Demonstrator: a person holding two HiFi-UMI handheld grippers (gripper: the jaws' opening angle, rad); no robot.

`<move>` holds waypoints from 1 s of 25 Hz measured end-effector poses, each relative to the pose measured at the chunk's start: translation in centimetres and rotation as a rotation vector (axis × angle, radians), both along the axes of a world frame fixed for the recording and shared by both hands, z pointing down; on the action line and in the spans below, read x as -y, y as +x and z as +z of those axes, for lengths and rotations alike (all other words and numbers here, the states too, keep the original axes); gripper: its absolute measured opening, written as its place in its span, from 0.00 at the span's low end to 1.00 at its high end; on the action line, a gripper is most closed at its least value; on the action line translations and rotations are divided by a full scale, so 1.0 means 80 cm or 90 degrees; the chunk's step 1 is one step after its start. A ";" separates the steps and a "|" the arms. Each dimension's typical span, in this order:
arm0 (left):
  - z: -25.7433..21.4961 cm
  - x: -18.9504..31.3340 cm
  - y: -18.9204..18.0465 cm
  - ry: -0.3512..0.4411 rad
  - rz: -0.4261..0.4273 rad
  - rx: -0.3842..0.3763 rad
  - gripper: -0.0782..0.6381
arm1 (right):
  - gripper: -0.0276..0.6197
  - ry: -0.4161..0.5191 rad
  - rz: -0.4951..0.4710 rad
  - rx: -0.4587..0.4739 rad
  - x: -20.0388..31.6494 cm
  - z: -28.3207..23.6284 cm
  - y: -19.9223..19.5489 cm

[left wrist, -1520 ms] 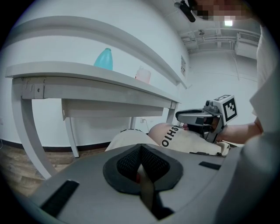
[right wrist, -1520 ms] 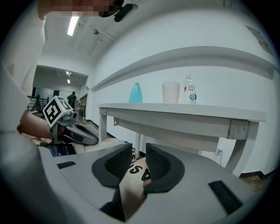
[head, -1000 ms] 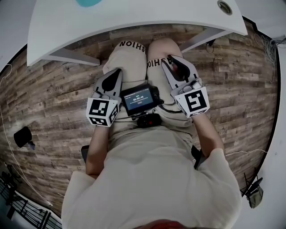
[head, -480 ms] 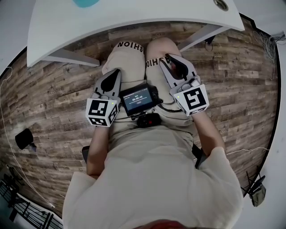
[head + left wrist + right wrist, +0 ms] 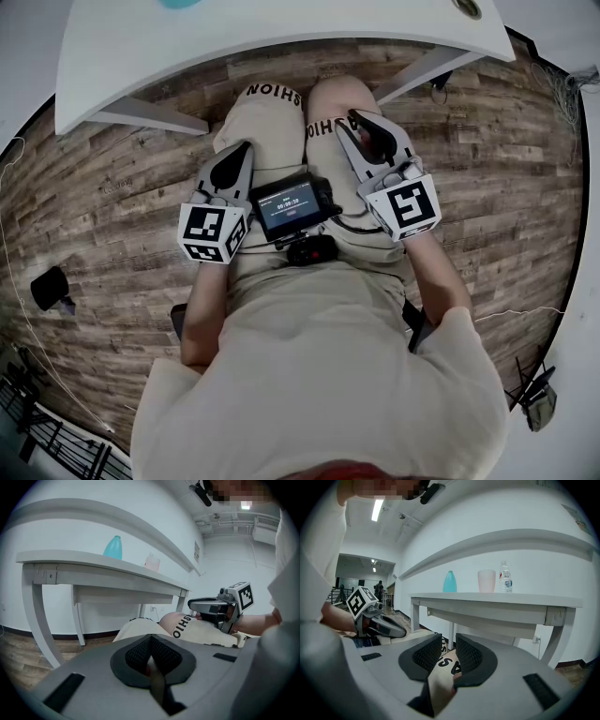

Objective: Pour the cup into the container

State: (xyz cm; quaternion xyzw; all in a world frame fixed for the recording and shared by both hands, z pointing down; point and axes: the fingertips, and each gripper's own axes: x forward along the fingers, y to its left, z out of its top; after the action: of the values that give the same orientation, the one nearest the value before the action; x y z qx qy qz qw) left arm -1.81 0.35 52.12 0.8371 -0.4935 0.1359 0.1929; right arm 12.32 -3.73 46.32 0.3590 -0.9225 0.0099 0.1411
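The head view looks steeply down from above the person's lap, taking in the left gripper (image 5: pixel 244 150) and the right gripper (image 5: pixel 360 119), with the bench (image 5: pixel 281 42) edge ahead of the jaws. The left gripper view sits close behind its own jaws and faces nearly level toward the bench, with the right gripper off to their right. The right gripper view mirrors this, the left gripper showing left of its jaws. Both gripper views share the bench, the teal bottle (image 5: pixel 113 547) and the cup (image 5: pixel 486 581) beyond the jaws.

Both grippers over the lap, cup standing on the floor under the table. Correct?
The cup's place is wrong: the cup stands on the table, between the teal bottle and the clear bottle; the right gripper view shows it. The left gripper and right gripper are indeed over the lap.
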 end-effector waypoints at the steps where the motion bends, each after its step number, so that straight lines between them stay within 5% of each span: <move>1: 0.000 0.000 0.000 -0.001 0.000 0.000 0.12 | 0.19 -0.001 0.000 0.000 0.000 0.000 0.000; 25: -0.004 -0.084 -0.039 0.009 -0.001 0.000 0.12 | 0.19 0.007 -0.009 -0.020 -0.083 0.001 -0.045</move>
State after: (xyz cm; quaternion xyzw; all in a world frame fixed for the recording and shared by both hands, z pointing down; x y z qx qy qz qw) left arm -4.97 7.06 51.81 0.8382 -0.4947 0.1323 0.1875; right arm 8.72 2.92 46.37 0.3537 -0.9227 -0.0019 0.1533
